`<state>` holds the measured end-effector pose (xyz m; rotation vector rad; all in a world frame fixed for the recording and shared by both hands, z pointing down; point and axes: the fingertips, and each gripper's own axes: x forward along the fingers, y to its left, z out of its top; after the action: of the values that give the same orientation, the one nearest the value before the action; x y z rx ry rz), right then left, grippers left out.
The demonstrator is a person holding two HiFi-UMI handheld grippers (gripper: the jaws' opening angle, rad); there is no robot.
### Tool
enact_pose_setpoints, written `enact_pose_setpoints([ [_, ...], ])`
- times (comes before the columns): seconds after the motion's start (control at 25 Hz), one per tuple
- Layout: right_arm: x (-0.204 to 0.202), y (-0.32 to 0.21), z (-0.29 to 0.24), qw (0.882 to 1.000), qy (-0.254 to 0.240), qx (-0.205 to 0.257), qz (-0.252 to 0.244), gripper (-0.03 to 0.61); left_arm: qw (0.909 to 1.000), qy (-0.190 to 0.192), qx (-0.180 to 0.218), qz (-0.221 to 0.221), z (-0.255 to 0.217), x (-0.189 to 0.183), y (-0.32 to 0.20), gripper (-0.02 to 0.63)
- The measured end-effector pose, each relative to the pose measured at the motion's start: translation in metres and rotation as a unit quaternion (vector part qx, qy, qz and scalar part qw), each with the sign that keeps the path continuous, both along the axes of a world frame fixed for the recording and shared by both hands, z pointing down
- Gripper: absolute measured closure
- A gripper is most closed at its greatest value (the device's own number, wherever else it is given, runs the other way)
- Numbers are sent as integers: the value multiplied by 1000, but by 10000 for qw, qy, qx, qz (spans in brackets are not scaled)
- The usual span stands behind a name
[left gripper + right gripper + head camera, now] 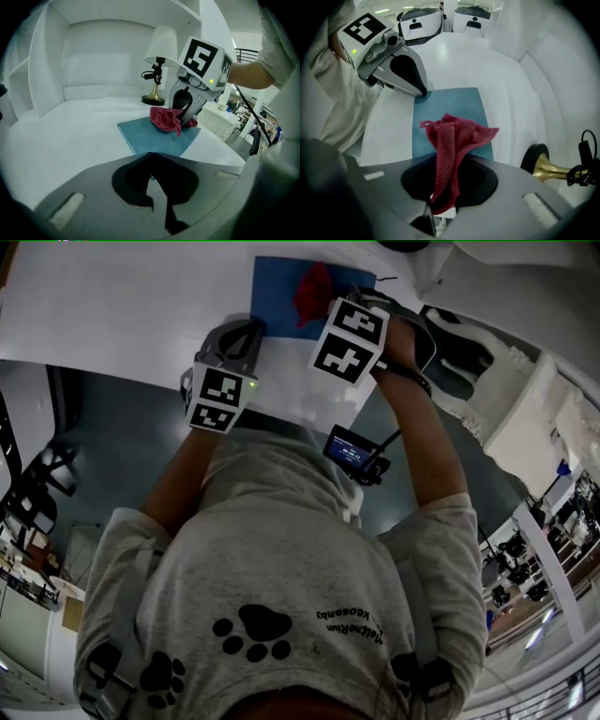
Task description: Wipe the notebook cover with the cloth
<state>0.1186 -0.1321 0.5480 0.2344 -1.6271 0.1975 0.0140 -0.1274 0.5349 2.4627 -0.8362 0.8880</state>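
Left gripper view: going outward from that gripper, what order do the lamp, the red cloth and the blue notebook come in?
1. Blue notebook, lying flat straight ahead, its near corner just past the jaws.
2. Red cloth, over the notebook's far end, slightly right.
3. Lamp, farthest back, beyond the cloth.

Notebook [157,136] — near corner behind left tool [151,159]

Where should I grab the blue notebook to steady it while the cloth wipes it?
Probably its near left corner, coming from the person's side. The notebook lies flat and thin on the table, so only an edge offers a bite, and that corner is clear of the cloth in the right gripper.
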Motion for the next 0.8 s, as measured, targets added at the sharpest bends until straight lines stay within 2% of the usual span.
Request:
enact_pose_setpoints([
  [0.8,94,22,12,9945,685,-162,779,500,10000,1,-30,20,6,5,-3,614],
])
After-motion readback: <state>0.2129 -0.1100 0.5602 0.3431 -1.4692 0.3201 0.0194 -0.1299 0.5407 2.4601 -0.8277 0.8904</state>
